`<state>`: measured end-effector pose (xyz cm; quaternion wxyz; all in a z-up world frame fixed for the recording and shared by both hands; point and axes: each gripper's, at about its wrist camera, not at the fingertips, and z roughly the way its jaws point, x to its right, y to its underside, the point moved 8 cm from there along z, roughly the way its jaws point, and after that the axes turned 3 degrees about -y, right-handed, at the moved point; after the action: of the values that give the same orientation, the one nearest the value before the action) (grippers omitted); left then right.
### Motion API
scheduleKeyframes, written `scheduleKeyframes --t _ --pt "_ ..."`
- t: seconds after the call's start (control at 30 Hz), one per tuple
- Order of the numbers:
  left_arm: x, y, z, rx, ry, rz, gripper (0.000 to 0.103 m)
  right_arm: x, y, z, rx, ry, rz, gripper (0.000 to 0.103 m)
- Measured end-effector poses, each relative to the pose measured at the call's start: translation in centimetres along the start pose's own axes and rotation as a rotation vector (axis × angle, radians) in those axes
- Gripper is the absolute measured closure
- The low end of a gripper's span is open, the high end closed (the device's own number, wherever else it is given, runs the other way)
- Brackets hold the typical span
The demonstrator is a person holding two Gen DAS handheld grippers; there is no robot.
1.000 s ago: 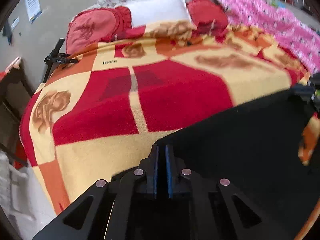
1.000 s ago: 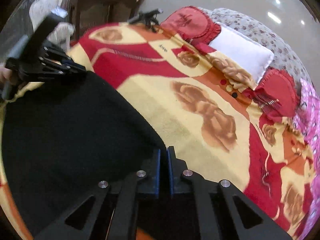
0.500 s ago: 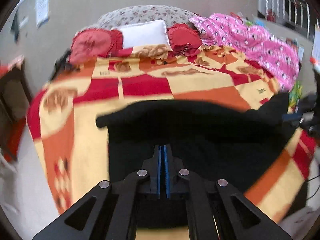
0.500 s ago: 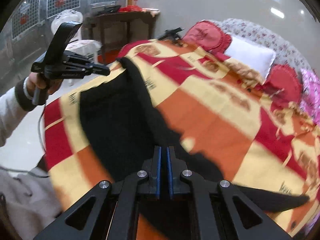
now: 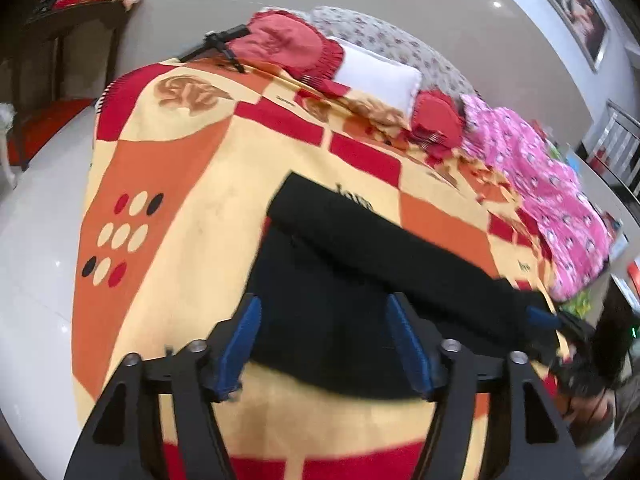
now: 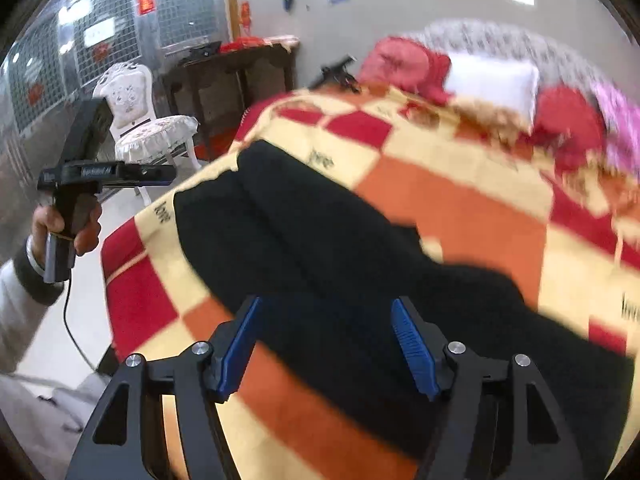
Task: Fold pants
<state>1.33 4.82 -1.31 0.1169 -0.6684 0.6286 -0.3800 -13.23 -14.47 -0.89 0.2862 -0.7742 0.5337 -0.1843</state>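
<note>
The black pants [image 5: 360, 280] lie on the red, orange and cream blanket [image 5: 180, 208], with one layer folded over another along their length. They also show in the right wrist view [image 6: 320, 248]. My left gripper [image 5: 326, 340] is open and empty, just above the near edge of the pants. My right gripper [image 6: 328, 344] is open and empty over the other end of the pants. The left gripper [image 6: 160, 174] also shows in the right wrist view, off the bed's left edge, held in a hand.
Red cushions [image 5: 288, 44] and a white pillow [image 5: 376, 76] lie at the head of the bed. A pink patterned cloth [image 5: 552, 200] lies along the right side. A black tripod-like object [image 5: 224, 40] sits at the far corner. A white chair [image 6: 140, 120] and a dark table [image 6: 240, 76] stand beside the bed.
Both grippers were shut on the pants while carrying them over; now both are open and the pants lie folded on the blanket. Both grippers have drawn back.
</note>
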Motion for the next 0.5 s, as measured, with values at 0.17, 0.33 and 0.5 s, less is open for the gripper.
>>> scheduleKeyframes --t 0.17,0.33,0.5 --pt "-1.3 -1.2 3.2 -0.035 -0.085 -0.085 0.032 -2.3 -2.2 4.4 -0.005 0.041 -0.091 0.035" --pt "-3.5 -3.0 6.0 -0.042 -0.165 -0.162 0.032 -3.8 -2.6 8.7 -0.049 0.094 -0.199 0.038" --pt "-2.1 -3.6 7.9 -0.099 -0.108 -0.151 0.051 -2.3 -3.2 10.5 -0.062 0.133 -0.176 0.091"
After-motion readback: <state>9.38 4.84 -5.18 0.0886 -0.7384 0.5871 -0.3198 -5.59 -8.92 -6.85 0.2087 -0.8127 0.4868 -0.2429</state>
